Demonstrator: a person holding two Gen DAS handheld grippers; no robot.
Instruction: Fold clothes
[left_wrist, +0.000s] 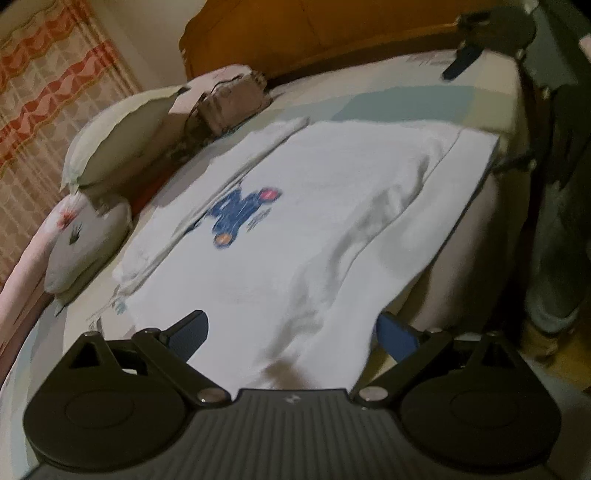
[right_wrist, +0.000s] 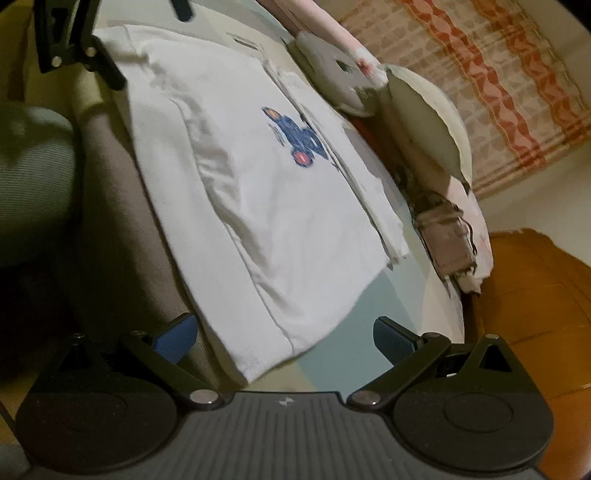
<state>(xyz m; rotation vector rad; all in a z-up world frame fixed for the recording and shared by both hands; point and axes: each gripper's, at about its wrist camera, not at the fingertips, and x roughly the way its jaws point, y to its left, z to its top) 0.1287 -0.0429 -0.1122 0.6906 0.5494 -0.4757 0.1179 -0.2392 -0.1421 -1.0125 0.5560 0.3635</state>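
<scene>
White T-shirt with blue print, spread flat along bed edge, far side already folded inward. Left gripper and right gripper both spread wide at opposite ends, likely to grasp.

White shirt with blue print; orange-banded curtain.

A dim room holds a bed with an orange wooden headboard. Pillows lie along its far side, before a curtain patterned orange and cream.
</scene>
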